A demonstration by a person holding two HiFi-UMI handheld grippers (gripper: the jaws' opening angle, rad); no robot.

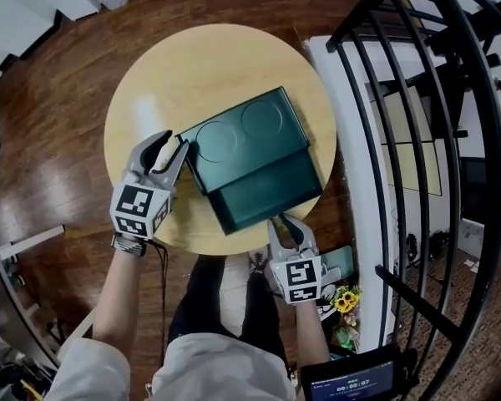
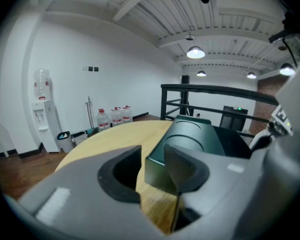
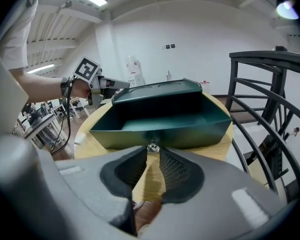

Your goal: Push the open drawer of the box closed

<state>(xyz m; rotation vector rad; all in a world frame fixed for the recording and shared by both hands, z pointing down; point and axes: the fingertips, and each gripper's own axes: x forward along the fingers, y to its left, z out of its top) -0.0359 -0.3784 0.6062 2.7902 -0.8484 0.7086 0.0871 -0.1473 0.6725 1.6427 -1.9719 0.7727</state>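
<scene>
Round wooden table (image 1: 150, 82). Green box (image 1: 250, 136) on it, drawer (image 1: 263, 190) pulled out toward the person, showing only its bare green floor. Right gripper (image 1: 285, 222) at drawer front, jaws a narrow gap apart, small knob (image 3: 152, 147) at their tips. Left gripper (image 1: 174, 150) jaws spread, box's near corner between them.

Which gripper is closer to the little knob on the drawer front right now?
Right. The right gripper sits just before the knob, jaws apart. The left gripper straddles a corner of the box, well away from the drawer front.
</scene>
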